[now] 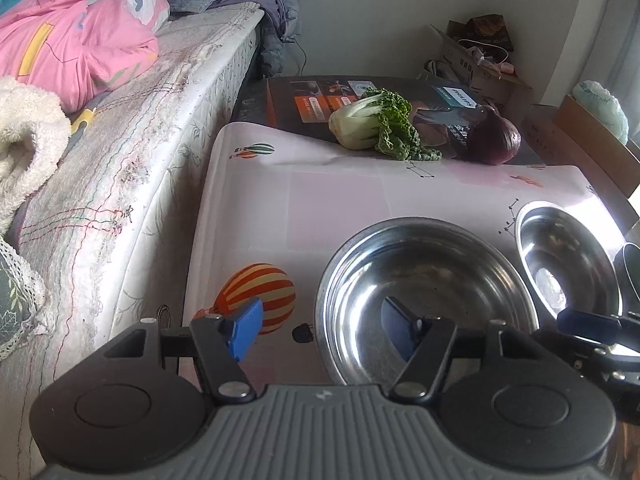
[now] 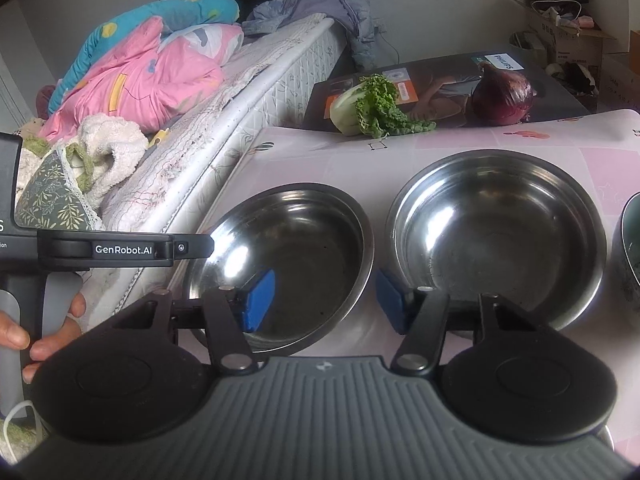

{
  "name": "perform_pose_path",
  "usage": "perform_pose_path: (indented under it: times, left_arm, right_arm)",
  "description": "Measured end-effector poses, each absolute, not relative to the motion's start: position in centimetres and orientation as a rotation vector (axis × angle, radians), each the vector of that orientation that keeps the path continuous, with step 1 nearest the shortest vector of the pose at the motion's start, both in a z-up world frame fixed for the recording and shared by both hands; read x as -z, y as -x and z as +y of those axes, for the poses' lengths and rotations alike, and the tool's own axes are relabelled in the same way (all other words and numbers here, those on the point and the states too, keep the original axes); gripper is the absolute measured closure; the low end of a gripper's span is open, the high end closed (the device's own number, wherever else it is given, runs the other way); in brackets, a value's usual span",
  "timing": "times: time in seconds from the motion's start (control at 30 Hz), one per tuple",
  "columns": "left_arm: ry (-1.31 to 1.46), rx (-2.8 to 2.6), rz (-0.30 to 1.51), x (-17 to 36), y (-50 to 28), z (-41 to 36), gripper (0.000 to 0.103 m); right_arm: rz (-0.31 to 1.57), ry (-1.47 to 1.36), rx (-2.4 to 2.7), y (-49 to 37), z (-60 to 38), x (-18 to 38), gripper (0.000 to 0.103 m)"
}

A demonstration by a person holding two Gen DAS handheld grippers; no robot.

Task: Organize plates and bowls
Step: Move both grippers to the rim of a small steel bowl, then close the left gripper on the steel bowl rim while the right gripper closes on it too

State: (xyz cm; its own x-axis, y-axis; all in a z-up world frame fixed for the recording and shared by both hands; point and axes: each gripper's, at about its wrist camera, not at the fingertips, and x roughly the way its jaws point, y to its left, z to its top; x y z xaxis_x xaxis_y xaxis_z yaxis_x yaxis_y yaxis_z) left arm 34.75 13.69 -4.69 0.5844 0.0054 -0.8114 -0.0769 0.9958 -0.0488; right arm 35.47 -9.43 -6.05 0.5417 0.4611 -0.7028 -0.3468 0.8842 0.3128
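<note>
Two steel bowls sit side by side on a pink patterned table. The left bowl (image 1: 424, 300) (image 2: 288, 264) is nearest. The right bowl (image 1: 568, 260) (image 2: 500, 236) sits beside it. My left gripper (image 1: 324, 328) is open and empty; its jaws straddle the left bowl's left rim, right pad inside. My right gripper (image 2: 324, 302) is open and empty, its left pad over the left bowl, its right pad in the gap between the bowls. It also shows in the left wrist view (image 1: 588, 326). A dark bowl's edge (image 2: 630, 248) shows at far right.
A bok choy (image 1: 376, 124) (image 2: 372, 106) and a red onion (image 1: 494, 138) (image 2: 502, 96) lie on a dark printed box (image 1: 304, 100) behind the table. A bed (image 1: 132, 152) with bedding runs along the left. Cardboard boxes (image 1: 480, 64) stand at the back right.
</note>
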Motion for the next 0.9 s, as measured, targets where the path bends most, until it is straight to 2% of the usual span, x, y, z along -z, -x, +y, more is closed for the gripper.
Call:
perform_pose_path:
  times: [0.03, 0.1, 0.17, 0.27, 0.57, 0.7, 0.83, 0.9]
  left_arm:
    - [0.077, -0.05, 0.953, 4.8, -35.0, 13.6, 0.047]
    - [0.068, -0.053, 0.975, 5.3, -35.6, 13.4, 0.062]
    - [0.065, -0.056, 0.999, 5.7, -35.9, 13.3, 0.075]
    - [0.064, -0.058, 1.04, 6.2, -36.0, 13.2, 0.087]
    - [0.109, -0.032, 1.082, 6.0, -33.5, 14.1, 0.087]
    - [0.108, -0.021, 1.086, 6.1, -32.8, 14.2, 0.079]
    - [0.104, -0.02, 1.102, 6.7, -32.8, 14.1, 0.079]
    - [0.109, -0.016, 1.104, 6.8, -32.7, 14.1, 0.084]
  right_arm:
    - [0.879, -0.133, -0.479, -35.6, -9.3, 6.3, 0.055]
    - [0.886, -0.117, -0.476, -35.9, -9.1, 6.7, 0.058]
    - [0.895, -0.108, -0.475, -36.1, -9.1, 7.0, 0.067]
    - [0.902, -0.1, -0.473, -36.4, -8.9, 7.3, 0.08]
    - [0.906, -0.066, -0.493, -35.8, -8.7, 7.3, 0.084]
    - [0.925, -0.058, -0.498, -35.8, -8.4, 7.5, 0.084]
    - [0.924, -0.035, -0.495, -35.7, -7.9, 7.8, 0.084]
    - [0.921, -0.029, -0.494, -35.6, -7.8, 7.8, 0.084]
